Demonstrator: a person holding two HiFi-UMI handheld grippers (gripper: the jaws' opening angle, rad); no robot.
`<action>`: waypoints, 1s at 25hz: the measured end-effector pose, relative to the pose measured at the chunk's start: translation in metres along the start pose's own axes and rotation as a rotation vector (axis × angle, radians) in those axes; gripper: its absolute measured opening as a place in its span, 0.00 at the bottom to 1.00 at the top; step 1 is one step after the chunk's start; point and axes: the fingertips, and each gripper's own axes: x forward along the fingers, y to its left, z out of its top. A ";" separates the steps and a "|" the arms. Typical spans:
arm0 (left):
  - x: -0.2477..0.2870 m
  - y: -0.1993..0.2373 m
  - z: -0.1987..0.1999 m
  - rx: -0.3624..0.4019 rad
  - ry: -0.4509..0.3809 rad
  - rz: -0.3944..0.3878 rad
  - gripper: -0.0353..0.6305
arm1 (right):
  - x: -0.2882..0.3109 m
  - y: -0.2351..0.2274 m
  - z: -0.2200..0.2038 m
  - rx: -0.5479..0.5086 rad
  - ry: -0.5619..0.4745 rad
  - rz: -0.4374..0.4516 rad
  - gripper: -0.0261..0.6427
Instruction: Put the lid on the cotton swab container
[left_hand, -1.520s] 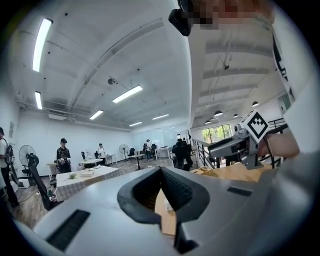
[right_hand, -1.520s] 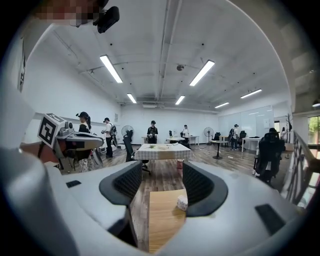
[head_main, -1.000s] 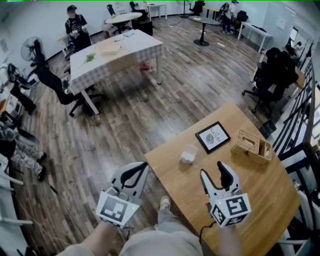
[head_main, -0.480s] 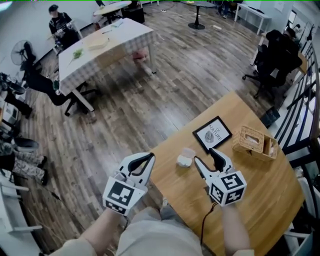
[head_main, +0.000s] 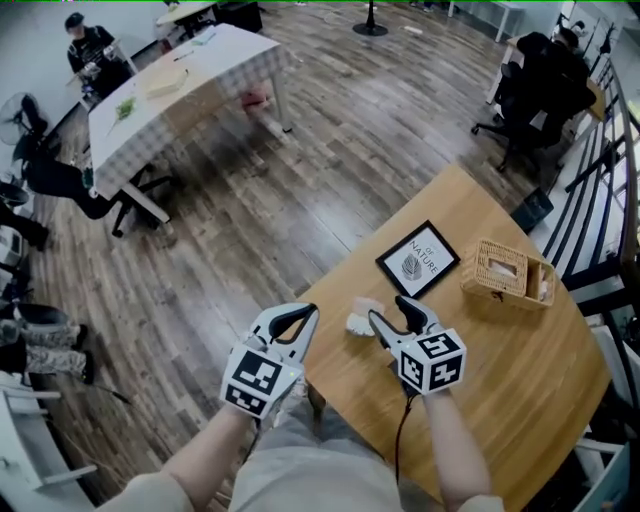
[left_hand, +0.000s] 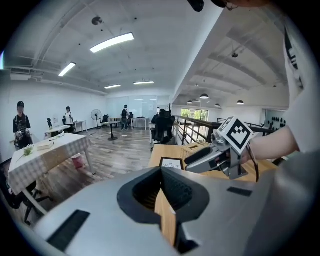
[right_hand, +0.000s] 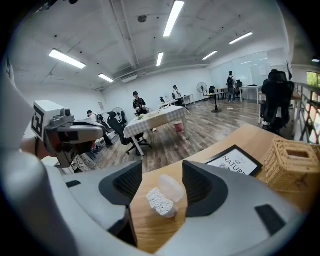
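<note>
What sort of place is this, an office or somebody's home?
Most likely a big open-plan office or lab, not a home: a cloth-covered work table, wheeled office chairs, long ceiling strip lights, and a person busy at the far end.

Wooden table (head_main: 500, 365), wicker basket (head_main: 505, 275), plastic lid (right_hand: 172, 187)
</note>
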 end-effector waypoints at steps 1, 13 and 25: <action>0.005 0.003 -0.005 -0.003 0.011 -0.010 0.09 | 0.005 -0.002 -0.004 0.010 0.009 -0.004 0.42; 0.053 0.031 -0.051 -0.028 0.086 -0.079 0.09 | 0.060 -0.022 -0.036 0.109 0.088 -0.028 0.42; 0.069 0.040 -0.075 -0.028 0.126 -0.119 0.09 | 0.074 -0.017 -0.048 0.133 0.146 0.002 0.42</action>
